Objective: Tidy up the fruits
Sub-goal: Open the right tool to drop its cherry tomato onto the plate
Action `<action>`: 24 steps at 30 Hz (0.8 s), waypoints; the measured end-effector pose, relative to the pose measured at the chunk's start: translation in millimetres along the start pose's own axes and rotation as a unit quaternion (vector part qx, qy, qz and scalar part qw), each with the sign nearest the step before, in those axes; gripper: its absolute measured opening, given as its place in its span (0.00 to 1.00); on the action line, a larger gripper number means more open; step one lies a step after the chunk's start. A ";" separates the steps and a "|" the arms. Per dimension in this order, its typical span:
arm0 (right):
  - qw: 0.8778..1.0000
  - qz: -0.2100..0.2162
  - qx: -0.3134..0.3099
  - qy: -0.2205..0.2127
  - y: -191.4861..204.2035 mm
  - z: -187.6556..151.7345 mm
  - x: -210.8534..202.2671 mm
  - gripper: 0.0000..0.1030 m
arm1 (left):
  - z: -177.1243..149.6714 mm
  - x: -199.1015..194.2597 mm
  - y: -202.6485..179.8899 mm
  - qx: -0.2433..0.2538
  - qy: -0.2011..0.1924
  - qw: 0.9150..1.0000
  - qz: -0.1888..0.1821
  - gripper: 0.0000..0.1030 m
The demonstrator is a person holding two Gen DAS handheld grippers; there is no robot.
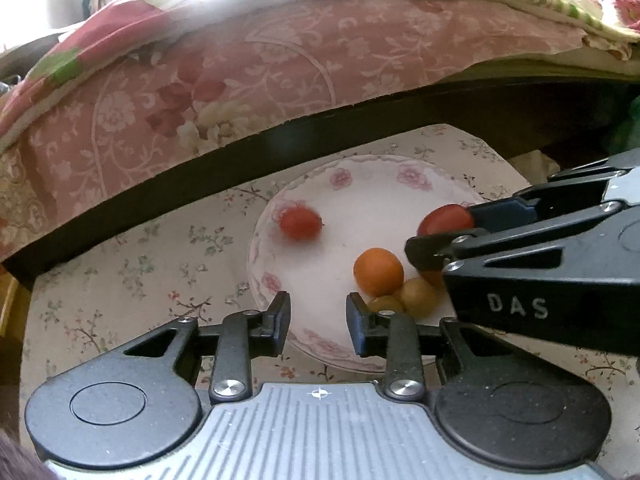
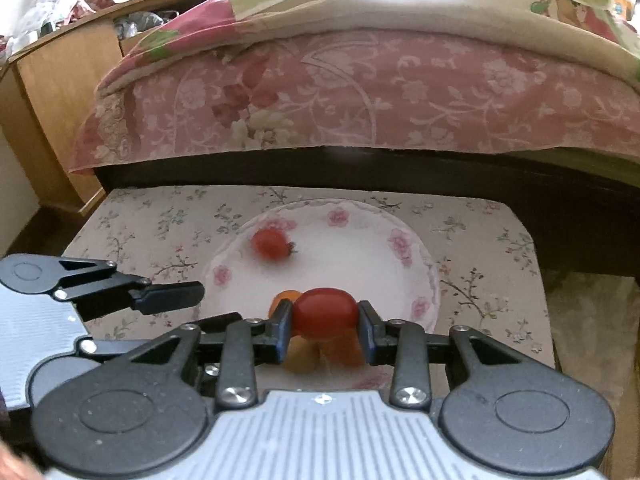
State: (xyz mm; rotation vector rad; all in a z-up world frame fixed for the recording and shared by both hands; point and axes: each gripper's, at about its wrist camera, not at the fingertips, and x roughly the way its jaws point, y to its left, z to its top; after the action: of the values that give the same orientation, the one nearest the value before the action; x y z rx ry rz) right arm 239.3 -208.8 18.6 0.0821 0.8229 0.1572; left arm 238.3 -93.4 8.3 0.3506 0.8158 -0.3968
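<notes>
**Q:** What is shown, from the largest thing down?

**A:** A bed draped in a pink floral bedspread (image 2: 360,92) fills the background. In front of it, a low surface covered by a flowered cloth (image 2: 480,240) is seen, and on that cloth a white plate (image 2: 352,240) with pink blossoms round its rim has been set.

**Q:** Where are the grippers?

**A:** The right gripper (image 2: 326,320) is held over the near part of the plate, its fingers clamped on a red cherry tomato (image 2: 326,314). The left gripper (image 1: 318,320) is held at the plate's near edge with its fingers apart and nothing between them.

**Q:** How far along is the sorting judged to be?

**A:** Midway, at a guess. One red tomato (image 1: 300,222) lies alone at the plate's far left, well apart from the rest. An orange tomato (image 1: 378,272) and two yellow-green ones (image 1: 418,296) are bunched together at the near right. The held red one is probably meant to be placed beside its red partner (no goal layout is visible, so this is only inferred).

**Q:** How does the held fruit look?

**A:** It is oval, glossy and deep red, gripped across its long ends; whether it is lifted clear of the plate cannot be told.
</notes>
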 end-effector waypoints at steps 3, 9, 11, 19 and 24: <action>1.000 -0.002 -0.002 -0.002 0.5 0.0 -1.2 0.35 | -1.5 -1.4 -3.9 0.008 0.000 1.000 -0.002 0.42; 1.000 -0.007 0.012 -0.011 -6.4 2.2 -7.3 0.38 | -1.4 -2.6 -2.9 0.008 0.001 1.000 0.000 0.44; 1.000 -0.009 0.015 -0.012 -8.1 2.2 -8.8 0.40 | -1.3 -3.5 -2.6 0.006 0.001 1.000 0.001 0.44; 1.000 -0.009 0.020 -0.017 -10.7 2.8 -13.4 0.40 | -2.1 -7.5 -2.5 0.003 0.001 1.000 0.003 0.45; 0.999 -0.011 0.022 -0.020 -12.2 2.1 -17.4 0.40 | -2.8 -11.6 -3.2 0.002 -0.002 1.000 0.003 0.47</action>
State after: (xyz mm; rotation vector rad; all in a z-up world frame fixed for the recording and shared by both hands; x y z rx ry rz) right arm 230.5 -223.8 31.0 0.1175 0.7865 0.1155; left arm 227.9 -92.5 14.8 0.3554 0.8101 -0.3933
